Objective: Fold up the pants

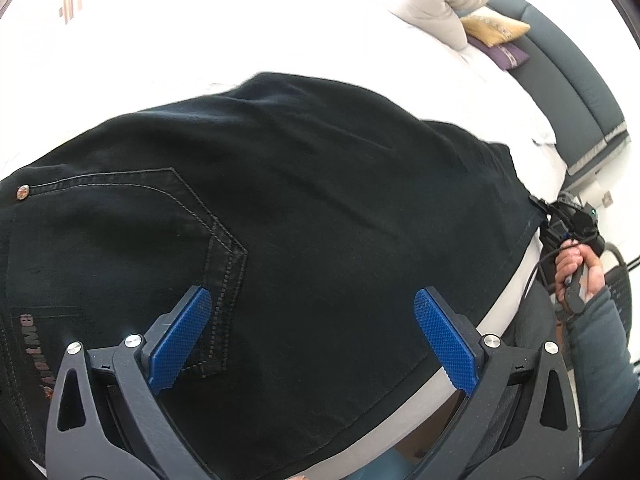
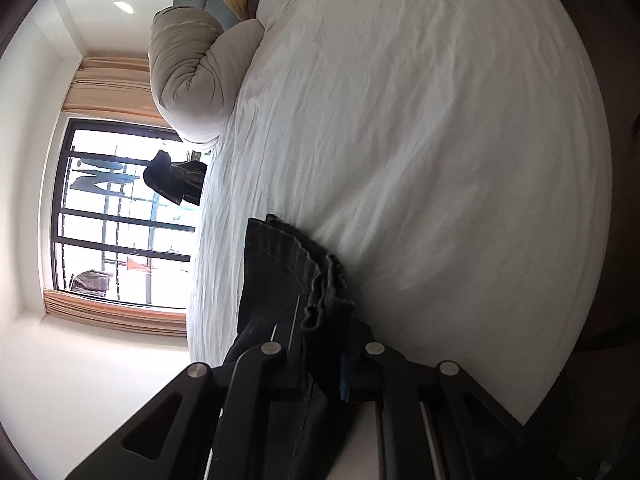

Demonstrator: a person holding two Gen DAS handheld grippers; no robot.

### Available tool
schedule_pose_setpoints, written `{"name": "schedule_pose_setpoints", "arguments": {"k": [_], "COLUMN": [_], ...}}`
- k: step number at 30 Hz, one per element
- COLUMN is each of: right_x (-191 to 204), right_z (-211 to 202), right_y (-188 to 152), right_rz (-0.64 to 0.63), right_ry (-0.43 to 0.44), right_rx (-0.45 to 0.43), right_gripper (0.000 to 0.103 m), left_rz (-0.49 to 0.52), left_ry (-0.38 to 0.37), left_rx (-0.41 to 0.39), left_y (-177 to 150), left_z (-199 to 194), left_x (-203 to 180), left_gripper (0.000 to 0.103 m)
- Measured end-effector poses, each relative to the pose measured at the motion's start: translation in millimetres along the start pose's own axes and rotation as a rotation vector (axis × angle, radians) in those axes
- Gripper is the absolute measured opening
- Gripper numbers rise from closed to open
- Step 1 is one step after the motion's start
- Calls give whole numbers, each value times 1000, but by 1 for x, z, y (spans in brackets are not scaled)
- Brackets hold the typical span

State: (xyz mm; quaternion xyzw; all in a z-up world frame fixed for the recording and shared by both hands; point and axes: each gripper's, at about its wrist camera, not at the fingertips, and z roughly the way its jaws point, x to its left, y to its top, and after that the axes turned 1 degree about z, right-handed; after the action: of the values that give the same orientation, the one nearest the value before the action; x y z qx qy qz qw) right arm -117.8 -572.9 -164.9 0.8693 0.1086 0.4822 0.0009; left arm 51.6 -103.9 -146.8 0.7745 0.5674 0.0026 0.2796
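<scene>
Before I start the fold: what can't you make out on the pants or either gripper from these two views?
- Pants: waistband end is cut off by the left wrist view's left edge; the logo print there is too dark to read.
- Right gripper: blue pads are buried in bunched hem cloth in the right wrist view.
- Left gripper: open fingers above the pants; contact with cloth unclear.

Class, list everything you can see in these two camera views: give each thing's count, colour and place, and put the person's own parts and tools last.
pants: one, black, spread on the bed.
bed sheet: one, white, covering the bed.
rolled duvet: one, beige, at the bed's head.
cushions: two, yellow and purple, by the headboard.
curtains: peach, beside the window.
left gripper: blue pads, open above the pants.
right gripper: black, shut on the pants' hem.
hand: one, grey sleeve, holding the right gripper.
</scene>
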Motion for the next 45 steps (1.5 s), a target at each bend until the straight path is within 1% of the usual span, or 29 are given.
{"name": "schedule_pose_setpoints", "arguments": {"k": [3,6,7,8,10,12,13,14,16,17,18,20,22,26,28,30,33,37,39,41,45], "right_x": [13,40,55,78,121,175,200,218,231,229,224,215,214,222,225,224,220,224,226,227,228], "right_z": [-3,-3,-2,-1,2,9,16,24,42,52,62,75,77,67,62,57,51,47,46,48,51], "right_y": [-2,-12,-18,-30,-58,-109,-147,-186,-253,-281,-302,-322,-329,-328,-326,-335,-346,-362,-372,-381,-390], "right_rz": [-40,-130,-181,-273,-429,-663,-820,-965,-1176,-1243,-1271,-1256,-1254,-1287,-1296,-1305,-1337,-1367,-1392,-1405,-1393], "right_ry": [-10,-26,-36,-56,-48,-30,-22,-18,-29,-40,-55,-74,-80,-45,-31,-24,-25,5,20,22,16], "right_rx": [-19,-24,-20,-15,3,57,109,172,297,348,392,436,430,387,369,370,376,385,393,406,430], "right_gripper": [11,11,11,11,11,11,11,11,11,11,11,11,11,11,11,11,11,11,11,11,11], "left_rz": [-38,-86,-97,-111,-130,-161,-176,-200,-226,-244,-266,-302,-337,-395,-408,-421,-441,-474,-461,-460,-476], "left_ry": [2,-12,-18,-25,-38,-63,-77,-98,-116,-134,-156,-198,-237,-326,-365,-395,-397,-410,-409,-403,-378], "left_rx": [-49,-76,-77,-80,-82,-87,-91,-96,-90,-80,-67,-41,-24,37,45,50,60,84,79,77,51], "left_y": [2,3,4,4,5,5,6,7,8,8,8,8,9,16,23,34,47,54,53,54,54], "left_z": [-9,-17,-18,-19,-21,-24,-25,-26,-27,-26,-25,-22,-17,-2,3,9,20,35,33,32,23], "left_x": [9,20,23,26,30,36,38,42,46,48,51,55,57,51,47,40,38,39,39,40,50], "left_gripper": [103,103,103,103,103,103,103,103,103,103,103,103,103,103,103,103,103,102,97,83,82]}}
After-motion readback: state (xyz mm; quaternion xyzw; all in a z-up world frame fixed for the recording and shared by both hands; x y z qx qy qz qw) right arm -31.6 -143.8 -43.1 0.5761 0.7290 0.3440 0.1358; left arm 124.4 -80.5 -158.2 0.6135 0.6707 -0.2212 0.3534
